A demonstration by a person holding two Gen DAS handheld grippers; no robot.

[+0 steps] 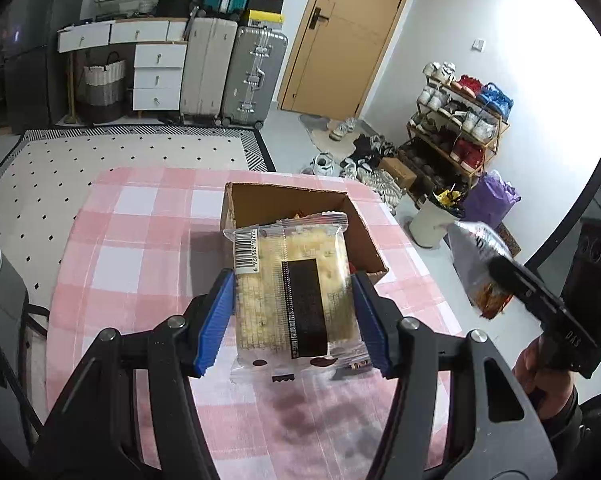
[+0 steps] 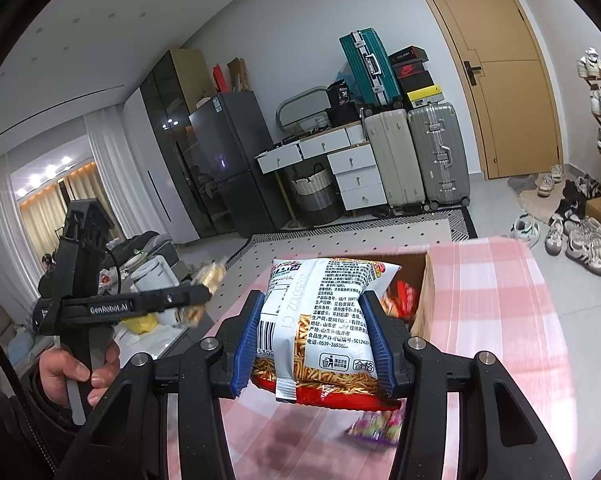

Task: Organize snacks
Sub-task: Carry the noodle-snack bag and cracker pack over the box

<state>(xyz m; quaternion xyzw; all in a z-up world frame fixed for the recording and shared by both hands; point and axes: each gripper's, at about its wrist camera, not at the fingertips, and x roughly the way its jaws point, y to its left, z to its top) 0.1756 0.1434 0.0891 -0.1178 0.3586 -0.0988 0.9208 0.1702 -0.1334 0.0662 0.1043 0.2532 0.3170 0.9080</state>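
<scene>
Right now the counter (image 1: 140,240), draped in a pink and white checked cloth, is filling the lower middle of both wrist views. On it, toward the centre of the left wrist frame, an open cardboard box (image 1: 260,196) is sitting with a few snack wrappers showing inside. In the right wrist view the same box (image 2: 428,288) is lying at centre right, red packets peeking out of it.

The left tongs (image 1: 292,316) are gripping a clear-wrapped cracker packet (image 1: 296,280), blue pads pressing on both of its long sides, and are holding it up in front of the box's near edge in the centre of the frame. The right tongs (image 2: 312,340) are clamping a white and red bag of snack sticks (image 2: 324,320) across its middle, at the lower centre of their own view, just left of the box. That bag (image 1: 480,264) is also showing at the right edge of the left wrist view, blurred, off beyond the counter's right side.

A small purple packet (image 2: 376,428) is lying on the cloth at the lower centre right of the right wrist frame, beneath the held bag, too blurred to read.

A hand (image 2: 72,372) is wrapping the left tool's handle at lower left.
</scene>
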